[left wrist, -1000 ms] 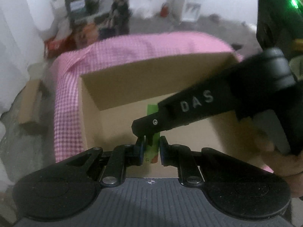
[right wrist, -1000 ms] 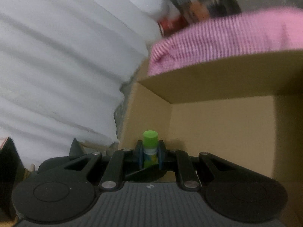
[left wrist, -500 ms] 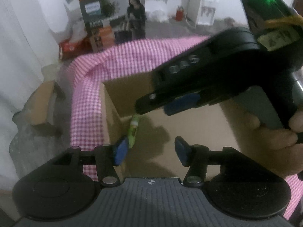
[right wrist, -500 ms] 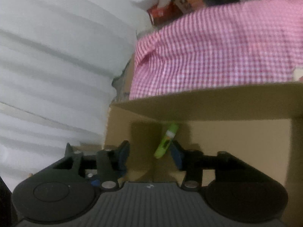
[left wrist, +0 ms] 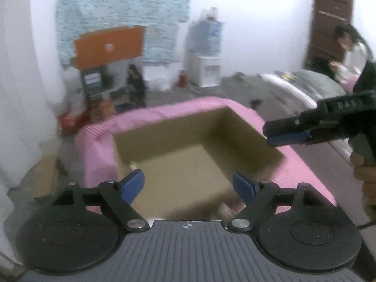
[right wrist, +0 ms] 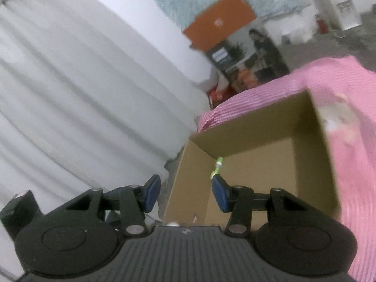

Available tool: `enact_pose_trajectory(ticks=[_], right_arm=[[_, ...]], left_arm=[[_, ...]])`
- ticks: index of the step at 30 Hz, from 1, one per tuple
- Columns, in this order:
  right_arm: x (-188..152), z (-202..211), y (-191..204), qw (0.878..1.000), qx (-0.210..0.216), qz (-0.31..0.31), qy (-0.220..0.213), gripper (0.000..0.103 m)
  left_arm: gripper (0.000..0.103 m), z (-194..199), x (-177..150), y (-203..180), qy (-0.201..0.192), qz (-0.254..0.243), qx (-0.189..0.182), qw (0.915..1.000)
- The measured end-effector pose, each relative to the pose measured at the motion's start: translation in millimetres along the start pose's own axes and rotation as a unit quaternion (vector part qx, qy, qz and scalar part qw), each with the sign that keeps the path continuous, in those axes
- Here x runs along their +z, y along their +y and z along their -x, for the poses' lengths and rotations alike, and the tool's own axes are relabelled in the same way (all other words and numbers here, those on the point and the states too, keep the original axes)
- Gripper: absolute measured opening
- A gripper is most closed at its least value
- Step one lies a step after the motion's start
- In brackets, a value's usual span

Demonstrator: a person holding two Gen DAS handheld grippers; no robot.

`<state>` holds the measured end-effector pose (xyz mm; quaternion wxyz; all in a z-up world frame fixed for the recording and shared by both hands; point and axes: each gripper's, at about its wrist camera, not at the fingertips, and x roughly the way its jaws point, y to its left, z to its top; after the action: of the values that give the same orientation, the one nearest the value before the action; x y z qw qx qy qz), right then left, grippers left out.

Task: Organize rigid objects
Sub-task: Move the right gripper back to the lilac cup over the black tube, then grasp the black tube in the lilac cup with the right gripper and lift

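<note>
The green tube (right wrist: 217,167) lies inside the box (right wrist: 256,141), in its far left corner, leaning against the left wall. In the right wrist view it shows just beyond the tip of the right-hand pad, outside the gap between the pads and clear of them. The right gripper (right wrist: 185,193) has its jaws partly apart with nothing between them, straddling the box's near left wall. In the left wrist view only a pale green speck (left wrist: 133,164) of the tube shows at the box's left wall, just above the left-hand pad. The left gripper (left wrist: 188,185) has its jaws wide and opening, with nothing between them but the bare box floor. The box stands on a pink checked cloth (left wrist: 98,145).

The right gripper's body (left wrist: 329,124) enters the left wrist view from the right, held in a hand (left wrist: 366,188); white letters on it read "DA", the rest blurred. The writing on the orange box (left wrist: 109,47) far off is too blurred to read.
</note>
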<state>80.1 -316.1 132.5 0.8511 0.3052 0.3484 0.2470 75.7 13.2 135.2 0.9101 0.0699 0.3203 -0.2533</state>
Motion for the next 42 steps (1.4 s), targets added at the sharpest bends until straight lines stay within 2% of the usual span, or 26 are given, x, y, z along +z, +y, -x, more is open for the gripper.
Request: enact_pose_trajectory(ticks=[2,6,7,9,11,16,21,28,29,35,42], right_arm=[[-36,21,-16,1.000,-0.005,-0.022,-0.014,0.051],[-105,25,-57,0.995,-0.021,-0.101,0.006,0.042],[-118,24,-67,0.992,-0.021,-0.126,0.015,0.042],[-135,19,-81,0.986,-0.021,-0.161,0.032,0.034],[-142,12,-89,0.982,-0.025,-0.183,0.046,0.032],[-138,-8,-95,0.980,-0.036,-0.185,0.068,0.025],[-140,-31,-94,0.977,-0.059,-0.179,0.099,0.022],[-132,-52,-97,0.973,-0.085,-0.171,0.132,0.022],[-130,-66,-105,0.972,-0.088,-0.169,0.135,0.023],[-118,-86,-94,0.970,-0.112,-0.148,0.157,0.024],[-106,-117,-85,0.967,-0.125,-0.138,0.173,0.024]], left_arm=[[0.083,-5,-22,-16,0.013,-0.009,-0.022,0.9996],[0.075,-33,-61,-42,0.050,-0.017,-0.058,0.9969],[0.067,-45,-68,-49,0.069,-0.019,-0.064,0.9954],[0.056,-62,-78,-56,0.096,-0.023,-0.069,0.9927],[0.047,-76,-84,-55,0.112,-0.029,-0.063,0.9912],[0.027,-98,-87,-52,0.142,-0.018,-0.067,0.9874],[0.022,-95,-95,-59,0.155,-0.025,-0.088,0.9836],[0.021,-100,-96,-67,0.166,-0.044,-0.103,0.9797],[0.021,-102,-96,-68,0.168,-0.044,-0.105,0.9792],[0.021,-110,-90,-68,0.177,-0.049,-0.114,0.9763],[0.023,-120,-86,-60,0.194,-0.023,-0.127,0.9725]])
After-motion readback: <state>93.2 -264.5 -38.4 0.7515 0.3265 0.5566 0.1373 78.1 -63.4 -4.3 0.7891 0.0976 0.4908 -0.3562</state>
